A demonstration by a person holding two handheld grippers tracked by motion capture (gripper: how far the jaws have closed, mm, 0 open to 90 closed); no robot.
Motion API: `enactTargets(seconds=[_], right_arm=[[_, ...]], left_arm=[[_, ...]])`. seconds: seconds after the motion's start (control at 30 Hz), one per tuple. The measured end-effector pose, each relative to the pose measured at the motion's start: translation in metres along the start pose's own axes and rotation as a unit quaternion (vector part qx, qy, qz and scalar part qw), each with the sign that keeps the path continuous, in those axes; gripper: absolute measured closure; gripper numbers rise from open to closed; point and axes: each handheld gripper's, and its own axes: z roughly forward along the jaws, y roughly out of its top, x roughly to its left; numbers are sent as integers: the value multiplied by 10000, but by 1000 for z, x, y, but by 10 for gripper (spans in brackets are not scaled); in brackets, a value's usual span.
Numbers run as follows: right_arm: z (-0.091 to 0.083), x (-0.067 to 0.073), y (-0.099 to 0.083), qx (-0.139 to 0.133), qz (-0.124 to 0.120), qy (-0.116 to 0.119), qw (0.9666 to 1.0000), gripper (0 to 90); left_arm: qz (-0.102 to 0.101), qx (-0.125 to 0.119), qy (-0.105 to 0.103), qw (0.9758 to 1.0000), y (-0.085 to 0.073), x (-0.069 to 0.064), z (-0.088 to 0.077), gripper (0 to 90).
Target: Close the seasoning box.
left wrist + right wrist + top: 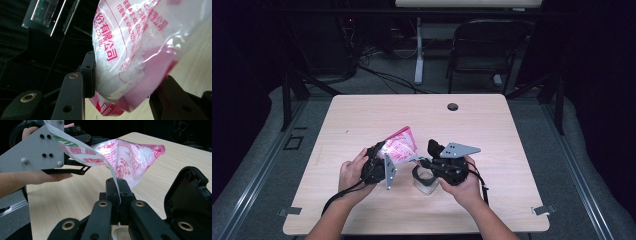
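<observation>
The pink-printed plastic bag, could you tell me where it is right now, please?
In the high view the pink-printed plastic bag is held above the table's middle, clamped between the left gripper and the right gripper, which pinches its edge.

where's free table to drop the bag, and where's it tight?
Bare: the far strip between the bag and the hole, plus both side margins of the table. Tight: front centre, where both grippers and a clear cup bunch under the bag.
</observation>
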Motion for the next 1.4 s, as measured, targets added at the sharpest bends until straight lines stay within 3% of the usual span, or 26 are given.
enactTargets(seconds=[0.4, 0.67, 0.7, 0.9, 1.4], right_arm=[[0, 0, -4, 159, -84, -52, 9998, 899], [-1, -2, -8, 181, -40, -110, 9998, 899], [0, -2, -8, 183, -42, -105, 9998, 899], [-1, -2, -11, 218, -42, -142, 9997, 899], [-2, -4, -15, 263, -57, -195, 9994, 898]], left_arm=[[50, -26, 71, 10000, 2, 0, 1, 610], [228, -4, 171, 9996, 6, -1, 1, 612], [349, 83, 186, 9992, 6, 0, 0, 613], [529, 118, 304, 9981, 9, 0, -2, 614], [662, 33, 491, 9966, 15, 0, -5, 620]])
